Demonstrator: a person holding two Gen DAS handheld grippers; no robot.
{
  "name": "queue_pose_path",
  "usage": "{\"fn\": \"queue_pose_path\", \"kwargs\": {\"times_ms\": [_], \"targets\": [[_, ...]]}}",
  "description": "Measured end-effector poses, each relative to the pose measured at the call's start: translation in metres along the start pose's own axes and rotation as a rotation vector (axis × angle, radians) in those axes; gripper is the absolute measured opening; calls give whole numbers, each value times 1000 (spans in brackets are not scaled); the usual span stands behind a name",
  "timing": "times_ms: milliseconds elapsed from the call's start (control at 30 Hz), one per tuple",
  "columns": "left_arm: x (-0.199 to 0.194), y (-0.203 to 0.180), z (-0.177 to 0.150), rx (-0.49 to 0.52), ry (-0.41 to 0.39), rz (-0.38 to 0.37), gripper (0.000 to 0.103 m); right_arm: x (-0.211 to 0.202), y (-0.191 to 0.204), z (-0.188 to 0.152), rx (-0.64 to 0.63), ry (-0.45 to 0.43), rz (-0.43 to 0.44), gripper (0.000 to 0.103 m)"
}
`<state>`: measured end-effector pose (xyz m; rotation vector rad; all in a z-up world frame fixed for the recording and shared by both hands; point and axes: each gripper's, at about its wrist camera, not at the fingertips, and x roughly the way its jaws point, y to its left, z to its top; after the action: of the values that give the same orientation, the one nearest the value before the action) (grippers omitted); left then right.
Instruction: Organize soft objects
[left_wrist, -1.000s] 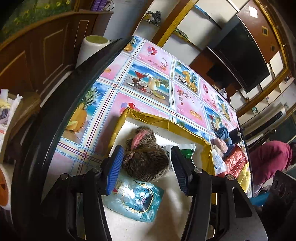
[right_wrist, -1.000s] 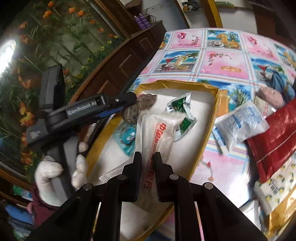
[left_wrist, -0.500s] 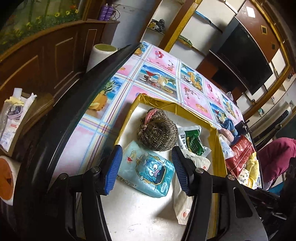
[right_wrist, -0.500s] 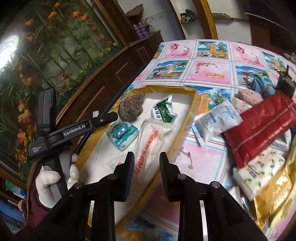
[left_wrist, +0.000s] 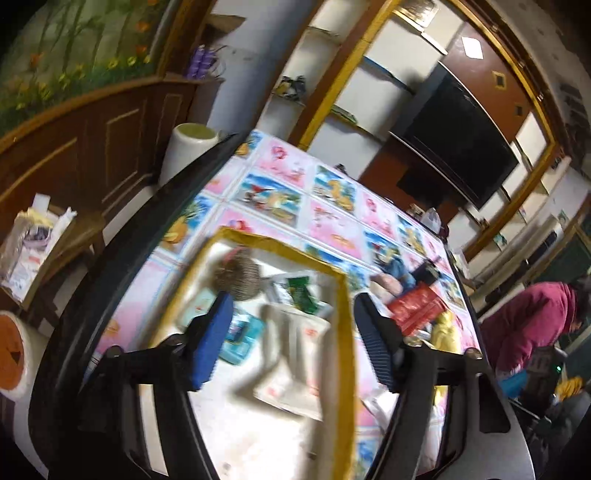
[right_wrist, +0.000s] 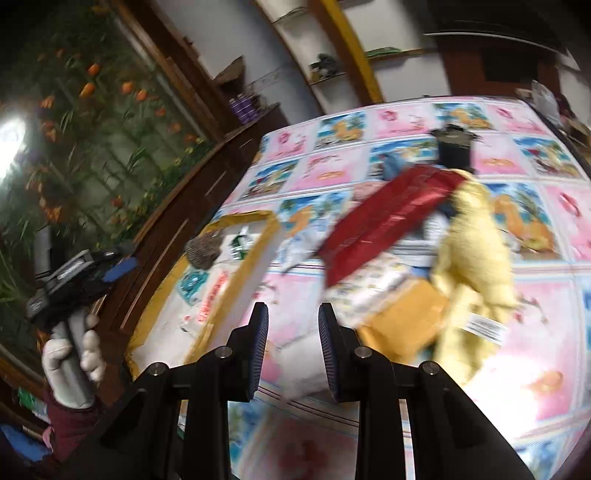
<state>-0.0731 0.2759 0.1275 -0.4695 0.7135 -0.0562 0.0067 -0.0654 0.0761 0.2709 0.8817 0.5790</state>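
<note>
Soft items sit in two groups on the table (right_wrist: 546, 288) with the fruit-print cloth. Group one: inside the shallow yellow-rimmed tray (left_wrist: 341, 295) lie a brown knitted ball (left_wrist: 236, 275) at the far end, a green-and-white packet (left_wrist: 301, 291) beside it, a light-blue cartoon pouch (left_wrist: 240, 338) nearer the camera, and a long white bag with red print (left_wrist: 295, 354) along the tray's right side. Frames are motion-blurred, so whether they touch is unclear.

Group two: loose pile right of the tray, outside it. Red foil bag (right_wrist: 388, 218) on top, yellow fluffy cloth with a barcode tag (right_wrist: 476, 251) to its right, orange padded packet (right_wrist: 402, 321) and a white printed pack under them.

Left gripper (left_wrist: 291, 343) hangs above the tray, jaws just been opening, now wide apart, nothing between the pads. A white-gloved hand (right_wrist: 70, 354) holds its handle, seen in the right wrist view.

Right gripper (right_wrist: 293, 347) is over the tablecloth between tray and pile, jaws parted by a narrow gap, empty.

Person in a magenta jacket (left_wrist: 532, 325) stands off the far right table edge.
</note>
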Motion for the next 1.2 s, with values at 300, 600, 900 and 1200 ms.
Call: {"fn": "queue_pose_path", "kwargs": {"times_ms": [300, 600, 900, 1200], "targets": [[57, -102, -31, 198, 197, -61, 72, -51, -65, -27, 144, -48, -56, 30], [116, -163, -92, 440, 349, -56, 72, -53, -107, -29, 204, -61, -21, 30], [145, -165, -137, 633, 412, 39, 74, -25, -91, -9, 156, -13, 58, 30], [136, -151, -136, 491, 357, -68, 59, -13, -74, -2, 126, 13, 60, 30]]}}
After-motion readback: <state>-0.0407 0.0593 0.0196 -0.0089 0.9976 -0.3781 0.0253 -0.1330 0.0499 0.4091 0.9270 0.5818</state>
